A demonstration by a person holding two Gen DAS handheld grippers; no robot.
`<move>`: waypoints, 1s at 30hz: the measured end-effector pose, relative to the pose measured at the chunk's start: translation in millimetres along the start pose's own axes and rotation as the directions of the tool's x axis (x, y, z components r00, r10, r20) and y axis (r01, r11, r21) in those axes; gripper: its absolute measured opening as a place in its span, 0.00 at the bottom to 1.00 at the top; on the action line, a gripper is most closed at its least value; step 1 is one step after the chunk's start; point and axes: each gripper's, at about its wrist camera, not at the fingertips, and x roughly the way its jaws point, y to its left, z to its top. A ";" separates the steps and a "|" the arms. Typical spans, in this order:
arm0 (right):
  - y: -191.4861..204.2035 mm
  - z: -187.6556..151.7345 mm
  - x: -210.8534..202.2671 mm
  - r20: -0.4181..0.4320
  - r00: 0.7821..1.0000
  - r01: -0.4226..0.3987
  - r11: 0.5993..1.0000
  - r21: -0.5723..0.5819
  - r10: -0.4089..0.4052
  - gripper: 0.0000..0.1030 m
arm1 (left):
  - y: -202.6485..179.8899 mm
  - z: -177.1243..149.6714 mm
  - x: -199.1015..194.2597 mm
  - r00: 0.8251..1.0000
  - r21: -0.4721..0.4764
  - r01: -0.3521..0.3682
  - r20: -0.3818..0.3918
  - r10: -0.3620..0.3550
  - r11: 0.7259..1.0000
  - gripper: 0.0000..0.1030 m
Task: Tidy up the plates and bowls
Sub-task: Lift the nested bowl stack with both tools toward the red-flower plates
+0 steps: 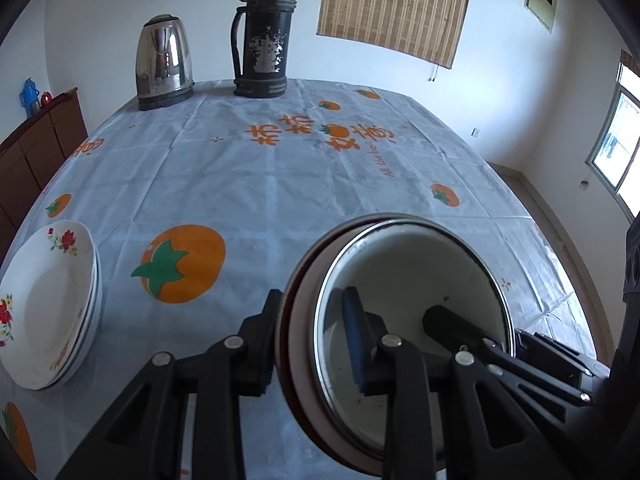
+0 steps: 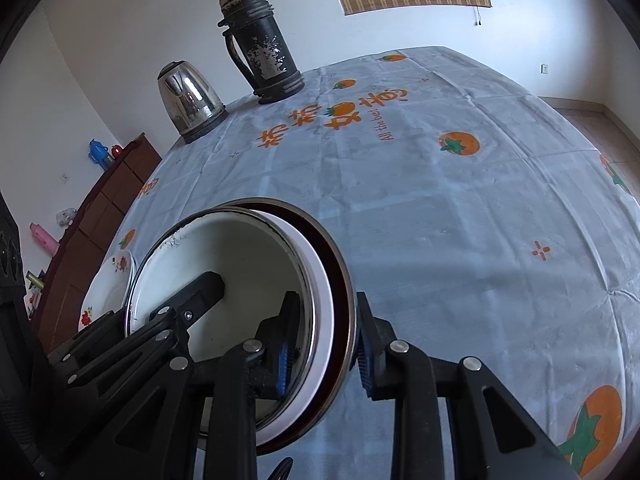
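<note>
A stack of nested bowls (image 1: 404, 280), white enamel inside a dark-rimmed one, is held above the table between both grippers; it also shows in the right wrist view (image 2: 240, 256). My left gripper (image 1: 314, 344) is shut on the stack's left rim, one finger inside, one outside. My right gripper (image 2: 326, 344) is shut on the stack's right rim in the same way. A stack of white flowered plates (image 1: 44, 304) sits at the table's left edge, also in the right wrist view (image 2: 108, 288).
A steel kettle (image 1: 164, 60) and a worn black thermos (image 1: 264, 36) stand at the table's far edge. The table wears a pale cloth (image 1: 280, 184) printed with orange persimmons. A brown cabinet (image 1: 36, 148) stands left of the table.
</note>
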 end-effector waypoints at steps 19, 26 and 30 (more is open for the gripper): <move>7.6 -18.1 -27.3 0.024 1.000 0.008 1.000 -0.009 -0.007 0.27 | -2.5 -15.8 -30.2 1.000 0.014 0.002 0.019 -0.003 1.000 0.28; 9.9 -26.0 -29.2 0.020 1.000 0.011 1.000 -0.010 -0.011 0.27 | -0.2 -23.0 -33.7 1.000 0.012 0.005 0.012 -0.005 1.000 0.28; 10.7 -28.5 -30.9 0.021 1.000 0.015 1.000 -0.011 -0.015 0.27 | 0.0 -26.2 -36.3 1.000 0.012 0.008 0.014 -0.008 1.000 0.28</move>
